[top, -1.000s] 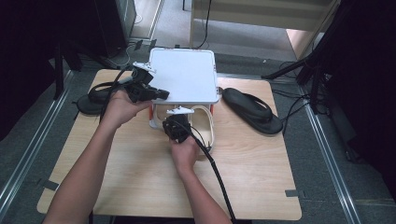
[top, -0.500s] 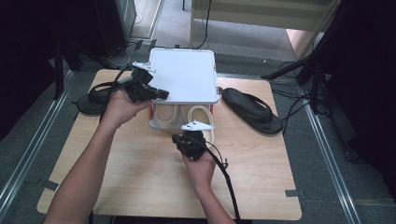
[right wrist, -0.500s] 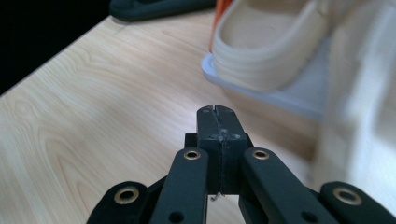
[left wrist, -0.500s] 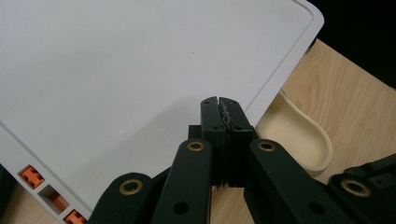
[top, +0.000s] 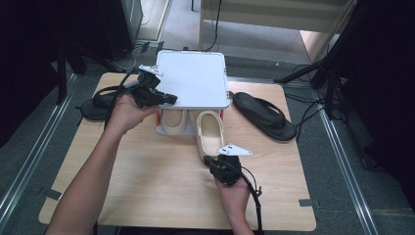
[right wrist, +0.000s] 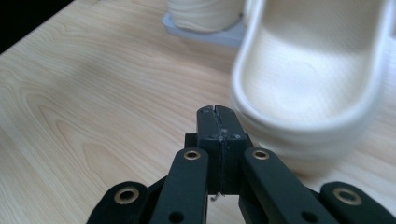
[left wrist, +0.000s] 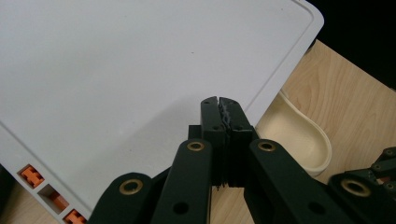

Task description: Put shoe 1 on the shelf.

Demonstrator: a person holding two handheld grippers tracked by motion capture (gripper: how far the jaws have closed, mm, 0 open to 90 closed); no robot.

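Cream clog [top: 209,131] lying just ahead of the right gripper [top: 211,164], half out from under the white rack [top: 193,78]. Both sets of fingers pinched together, empty, left gripper [top: 169,99] at the rack's edge. Probably light, squishy foam; best grabbed at the heel rim.

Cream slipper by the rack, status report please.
Both grippers shut, empty. Right gripper at cream slipper's heel; left gripper on white rack top. Nothing in the way.

Right gripper [top: 208,160] pulled back toward the person's side of the desk [top: 147,186]; right cream slipper [top: 209,131] dragged out from under the white rack [top: 193,78].
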